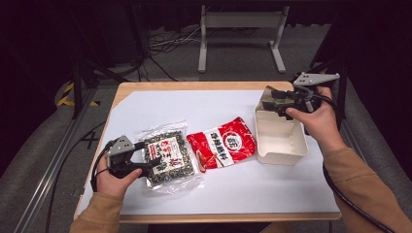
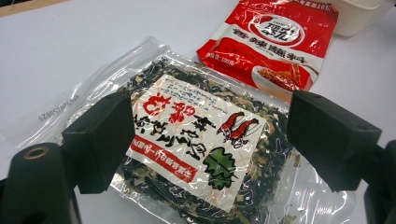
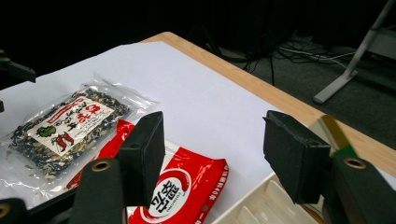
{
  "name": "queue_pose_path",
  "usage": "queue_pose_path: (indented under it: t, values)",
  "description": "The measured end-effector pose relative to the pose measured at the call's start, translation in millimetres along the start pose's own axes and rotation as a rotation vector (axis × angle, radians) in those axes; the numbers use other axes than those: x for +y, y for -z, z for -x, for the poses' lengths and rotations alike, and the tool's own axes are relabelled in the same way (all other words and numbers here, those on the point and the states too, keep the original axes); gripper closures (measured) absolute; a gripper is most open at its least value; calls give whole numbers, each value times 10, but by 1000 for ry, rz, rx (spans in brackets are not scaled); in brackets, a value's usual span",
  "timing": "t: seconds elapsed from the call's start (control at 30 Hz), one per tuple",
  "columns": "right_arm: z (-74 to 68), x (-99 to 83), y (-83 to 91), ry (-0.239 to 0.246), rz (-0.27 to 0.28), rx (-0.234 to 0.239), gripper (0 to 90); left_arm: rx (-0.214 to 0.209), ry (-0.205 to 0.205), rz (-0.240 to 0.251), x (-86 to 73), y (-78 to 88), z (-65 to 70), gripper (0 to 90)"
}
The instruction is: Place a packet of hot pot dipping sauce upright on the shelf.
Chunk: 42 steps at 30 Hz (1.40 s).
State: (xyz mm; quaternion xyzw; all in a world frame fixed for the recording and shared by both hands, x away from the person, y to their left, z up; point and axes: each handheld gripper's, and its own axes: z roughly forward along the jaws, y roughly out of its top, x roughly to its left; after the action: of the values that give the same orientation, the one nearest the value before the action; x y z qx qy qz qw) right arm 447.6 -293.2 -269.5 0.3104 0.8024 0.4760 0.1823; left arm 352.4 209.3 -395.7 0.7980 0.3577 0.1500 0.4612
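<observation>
A clear packet of dried seaweed with a white and red label lies at the front left of the white sheet. My left gripper hovers just over it, open, one jaw on each side of the label. A red seasoning packet lies flat in the middle. To its right stands a white container. My right gripper hangs over its back left corner, open with nothing between the jaws. An olive packet sits just beside one jaw.
The white sheet covers most of a wooden table, whose far edge is close behind the right gripper. On the floor beyond stand a grey metal frame and loose cables.
</observation>
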Motion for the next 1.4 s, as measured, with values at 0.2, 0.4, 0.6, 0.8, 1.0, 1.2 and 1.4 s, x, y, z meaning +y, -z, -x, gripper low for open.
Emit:
queue_pose_path:
  t: [0.2, 0.4, 0.6, 0.8, 1.0, 1.2, 1.4]
  values:
    - [-50, 20, -227, -1, -43, 19, 366, 6, 7, 1, -10, 27, 10, 161]
    - [-46, 3, -447, -13, -105, 16, 356, 14, 8, 3, -38, 58, -2, 161]
    - [-35, -22, -604, -39, -171, 18, 348, 14, 5, 3, -38, 60, -9, 161]
    - [-12, -81, -791, -63, -267, 16, 332, 7, 2, 3, -32, 42, -5, 161]
    - [16, -163, -949, -87, -338, 16, 328, 2, 5, 3, -37, 46, -12, 161]
    - [45, -200, -1069, -102, -404, 6, 333, 0, 5, 6, -46, 48, -13, 161]
    - [56, -243, -1176, -123, -452, 26, 339, 0, 10, 8, -50, 69, -19, 161]
